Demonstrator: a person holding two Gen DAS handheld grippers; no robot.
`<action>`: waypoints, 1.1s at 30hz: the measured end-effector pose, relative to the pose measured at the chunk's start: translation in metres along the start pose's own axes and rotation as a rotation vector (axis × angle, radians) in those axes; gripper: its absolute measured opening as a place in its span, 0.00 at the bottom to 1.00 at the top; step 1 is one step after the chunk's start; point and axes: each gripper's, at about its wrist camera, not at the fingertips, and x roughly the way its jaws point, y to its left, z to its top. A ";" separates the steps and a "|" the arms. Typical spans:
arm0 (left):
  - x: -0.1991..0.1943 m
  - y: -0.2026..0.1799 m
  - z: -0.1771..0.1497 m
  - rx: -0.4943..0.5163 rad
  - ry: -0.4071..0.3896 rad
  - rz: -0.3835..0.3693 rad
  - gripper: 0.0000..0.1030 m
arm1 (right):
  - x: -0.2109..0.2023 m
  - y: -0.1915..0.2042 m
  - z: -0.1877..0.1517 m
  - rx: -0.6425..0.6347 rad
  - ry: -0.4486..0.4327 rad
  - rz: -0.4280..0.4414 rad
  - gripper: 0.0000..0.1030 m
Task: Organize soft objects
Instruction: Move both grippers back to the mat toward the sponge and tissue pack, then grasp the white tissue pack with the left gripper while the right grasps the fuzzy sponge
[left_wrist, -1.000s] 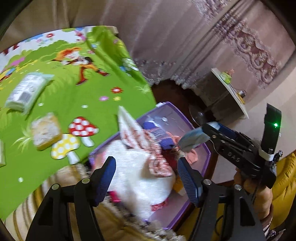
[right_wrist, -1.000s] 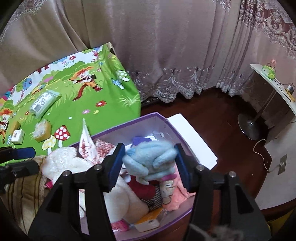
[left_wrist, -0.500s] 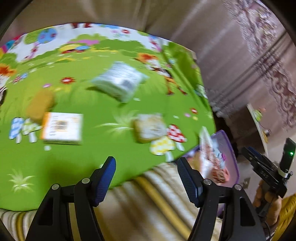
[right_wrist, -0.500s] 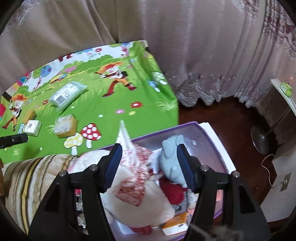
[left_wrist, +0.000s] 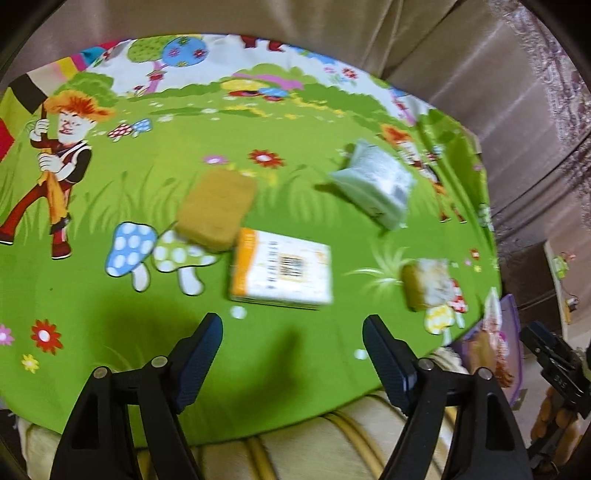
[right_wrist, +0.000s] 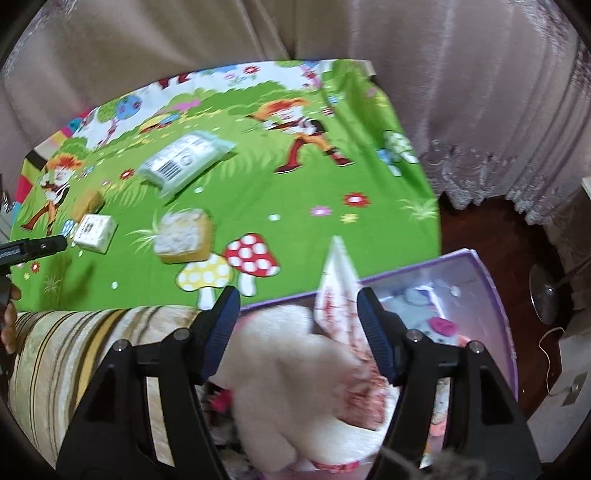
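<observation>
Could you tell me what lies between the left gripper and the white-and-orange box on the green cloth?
Only bare green cloth with a small white dot lies between the left gripper, whose jaws are opening and empty, and the box, as the left wrist view shows.

On the green cartoon cloth at your frame's centre lie a tan sponge, touching a white-and-orange packet; upper right, a pale wipes pack; right, a yellow sponge; lower in the right-wrist frame, a white plush fills the purple box.
</observation>
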 end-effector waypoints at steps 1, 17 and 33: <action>0.004 0.003 0.001 0.000 0.007 0.018 0.78 | 0.004 0.008 0.002 -0.012 0.009 0.014 0.70; 0.051 -0.014 0.025 0.087 0.091 0.136 0.82 | 0.079 0.077 0.033 -0.009 0.161 0.147 0.78; 0.069 -0.024 0.031 0.143 0.063 0.175 0.73 | 0.129 0.115 0.047 -0.053 0.231 0.102 0.80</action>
